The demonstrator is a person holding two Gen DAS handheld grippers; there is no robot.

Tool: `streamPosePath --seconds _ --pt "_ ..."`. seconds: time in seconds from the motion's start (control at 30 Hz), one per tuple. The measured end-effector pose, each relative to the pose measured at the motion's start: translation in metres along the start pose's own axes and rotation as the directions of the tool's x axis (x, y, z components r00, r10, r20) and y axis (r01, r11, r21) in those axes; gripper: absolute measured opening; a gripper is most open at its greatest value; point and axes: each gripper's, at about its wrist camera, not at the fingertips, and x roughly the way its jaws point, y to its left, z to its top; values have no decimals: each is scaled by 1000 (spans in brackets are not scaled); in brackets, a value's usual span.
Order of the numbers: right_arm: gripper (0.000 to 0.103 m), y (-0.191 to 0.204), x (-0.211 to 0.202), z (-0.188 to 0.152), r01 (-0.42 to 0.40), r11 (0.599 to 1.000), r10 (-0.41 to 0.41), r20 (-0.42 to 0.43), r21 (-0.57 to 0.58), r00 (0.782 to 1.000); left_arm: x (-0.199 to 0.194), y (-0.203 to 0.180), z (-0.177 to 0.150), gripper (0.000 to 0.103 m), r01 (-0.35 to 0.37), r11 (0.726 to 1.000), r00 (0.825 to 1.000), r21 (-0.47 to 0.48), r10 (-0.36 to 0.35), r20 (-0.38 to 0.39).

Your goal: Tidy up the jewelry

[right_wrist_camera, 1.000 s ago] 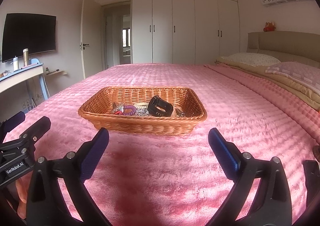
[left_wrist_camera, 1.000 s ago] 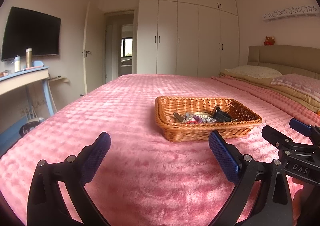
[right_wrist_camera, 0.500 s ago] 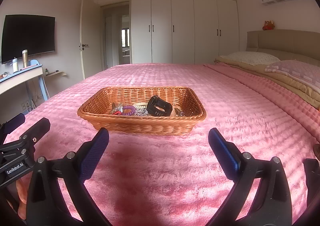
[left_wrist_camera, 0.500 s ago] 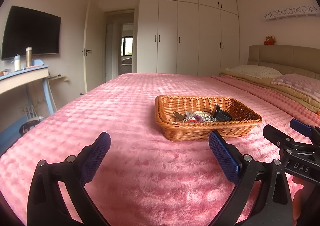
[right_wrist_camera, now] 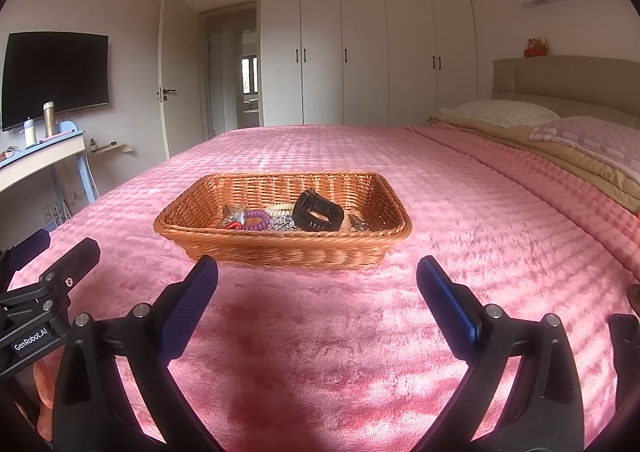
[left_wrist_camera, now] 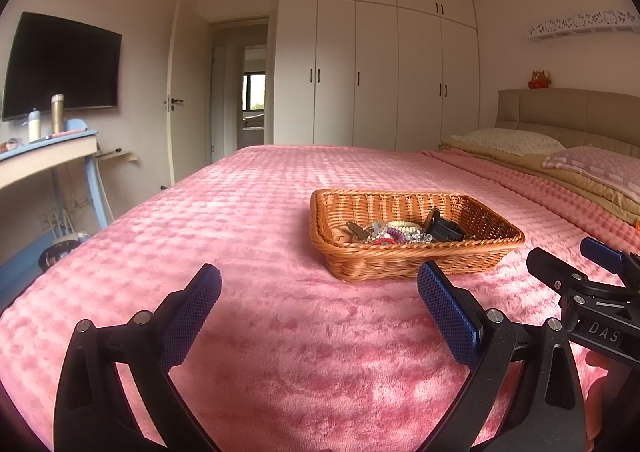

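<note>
A wicker basket [right_wrist_camera: 280,248] sits on the pink bedspread [right_wrist_camera: 360,332], also in the left wrist view [left_wrist_camera: 400,264]. In it lie a black watch band [right_wrist_camera: 318,211], a purple coil hair tie [right_wrist_camera: 257,219], a cream coil tie [right_wrist_camera: 280,208], silver chain pieces [right_wrist_camera: 282,225] and small metal items. My right gripper [right_wrist_camera: 318,284] is open and empty, just short of the basket's near rim. My left gripper [left_wrist_camera: 320,292] is open and empty, left of and short of the basket. The right gripper's fingers [left_wrist_camera: 560,272] show at the right of the left wrist view.
Pillows [right_wrist_camera: 580,136] and a headboard [right_wrist_camera: 560,80] lie at the right. A desk [left_wrist_camera: 44,160] with bottles stands off the bed's left edge under a wall TV [left_wrist_camera: 60,64]. White wardrobes [right_wrist_camera: 360,44] and a door fill the far wall.
Both grippers have moved slightly forward toward the basket, the right one more. Both stay open and empty.
</note>
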Motion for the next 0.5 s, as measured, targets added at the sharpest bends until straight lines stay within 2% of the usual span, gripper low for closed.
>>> streamPosePath --seconds 0.5 --pt "95 0 0 0 -1 1000 1 -1 3 1000 1 1 -2 95 -3 1000 1000 0 3 -11"
